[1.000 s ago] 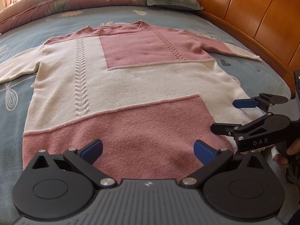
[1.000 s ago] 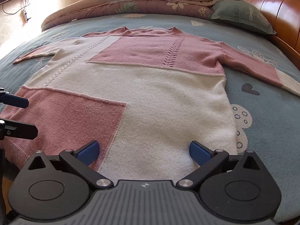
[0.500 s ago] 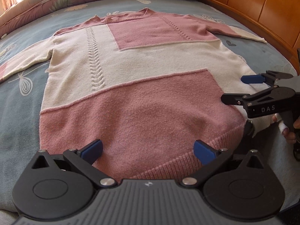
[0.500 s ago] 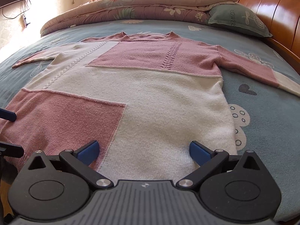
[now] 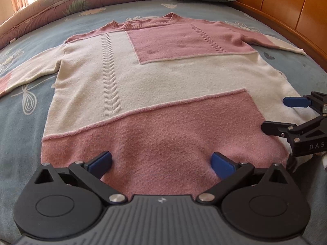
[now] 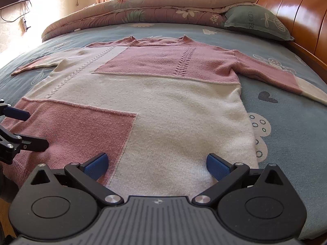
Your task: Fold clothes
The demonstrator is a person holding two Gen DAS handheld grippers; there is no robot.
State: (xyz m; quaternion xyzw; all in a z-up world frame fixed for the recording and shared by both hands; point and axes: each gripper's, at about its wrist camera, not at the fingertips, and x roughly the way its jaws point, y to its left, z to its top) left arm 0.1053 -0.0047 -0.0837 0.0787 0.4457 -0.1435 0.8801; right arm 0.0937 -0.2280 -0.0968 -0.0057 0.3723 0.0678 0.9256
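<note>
Left wrist view: left gripper (image 5: 161,161) spread wide, holding nothing, over the pink hem of the sweater (image 5: 163,85) lying flat on the bed (image 5: 20,122); right gripper (image 5: 282,114) at 3 o'clock, also wide, empty. Right wrist view: right gripper (image 6: 156,164) above the cream hem; left gripper (image 6: 30,126) at 9 o'clock.

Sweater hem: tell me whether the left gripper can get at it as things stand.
Probably yes. The left gripper is open just above the pink hem of the sweater, with nothing between its jaws and the fabric.

"DAS" on the right gripper (image 5: 286,114); "FLOWERS" on the green pillow (image 6: 259,22).
</note>
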